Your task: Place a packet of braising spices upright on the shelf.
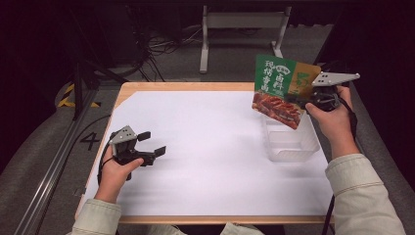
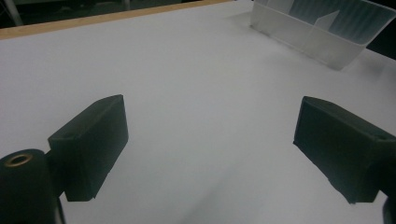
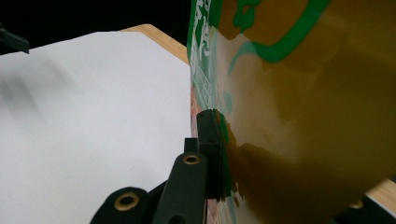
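A flat food packet (image 1: 280, 88), green and orange with a picture of reddish meat, hangs in the air above the clear plastic tray (image 1: 292, 147) at the table's right. My right gripper (image 1: 304, 100) is shut on the packet's right edge. In the right gripper view the packet (image 3: 299, 93) stands close up, with one black jaw pressed flat against it and my right gripper (image 3: 219, 154) closed on it. My left gripper (image 1: 150, 143) rests low over the white sheet at the left. Its fingers (image 2: 93, 144) stand wide apart, my left gripper (image 2: 210, 154) holding nothing.
The white sheet (image 1: 205, 156) covers most of the wooden table (image 1: 186, 86). The tray (image 2: 322, 32) has a divider inside. Beyond the table's far edge stand a white frame's legs (image 1: 242, 29) and loose cables on the floor.
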The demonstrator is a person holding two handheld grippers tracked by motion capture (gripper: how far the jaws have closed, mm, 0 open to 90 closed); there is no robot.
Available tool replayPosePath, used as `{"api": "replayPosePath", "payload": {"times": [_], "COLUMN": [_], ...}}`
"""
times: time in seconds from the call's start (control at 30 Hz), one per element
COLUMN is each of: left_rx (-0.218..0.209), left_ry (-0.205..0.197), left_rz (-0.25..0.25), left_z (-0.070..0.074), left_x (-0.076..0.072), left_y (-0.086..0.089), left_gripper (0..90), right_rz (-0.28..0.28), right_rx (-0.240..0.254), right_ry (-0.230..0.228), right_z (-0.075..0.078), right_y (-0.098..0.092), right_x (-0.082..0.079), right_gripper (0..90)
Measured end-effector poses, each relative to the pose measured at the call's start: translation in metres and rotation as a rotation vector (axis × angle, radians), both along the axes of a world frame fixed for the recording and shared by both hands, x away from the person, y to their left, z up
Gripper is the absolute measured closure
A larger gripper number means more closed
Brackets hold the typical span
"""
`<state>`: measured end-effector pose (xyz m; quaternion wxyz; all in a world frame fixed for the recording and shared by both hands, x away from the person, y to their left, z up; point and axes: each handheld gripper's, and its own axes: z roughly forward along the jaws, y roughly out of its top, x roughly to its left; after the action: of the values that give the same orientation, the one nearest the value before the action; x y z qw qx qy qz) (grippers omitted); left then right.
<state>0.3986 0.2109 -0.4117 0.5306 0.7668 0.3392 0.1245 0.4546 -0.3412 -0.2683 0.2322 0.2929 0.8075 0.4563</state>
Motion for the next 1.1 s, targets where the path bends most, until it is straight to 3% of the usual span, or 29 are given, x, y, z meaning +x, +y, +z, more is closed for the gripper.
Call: {"api": "replayPosePath", "payload": {"times": [0.63, 1.1], "left_rx": [0.004, 0.003], "left_ry": [-0.004, 0.011], "left_rz": [0.002, 0.043], "left_z": [0.002, -0.004], "left_x": [-0.010, -0.017], "left_y": [0.003, 0.013], "left_gripper": [10.8, 11.2], "right_rz": [-0.044, -0.055], "right_rx": [-0.013, 0.020], "right_ry": [-0.014, 0.009], "right_z": [-0.011, -0.026], "right_y": [-0.029, -0.048], "right_x": [0.011, 0.019], "right_gripper": [89.7, 89.7]}}
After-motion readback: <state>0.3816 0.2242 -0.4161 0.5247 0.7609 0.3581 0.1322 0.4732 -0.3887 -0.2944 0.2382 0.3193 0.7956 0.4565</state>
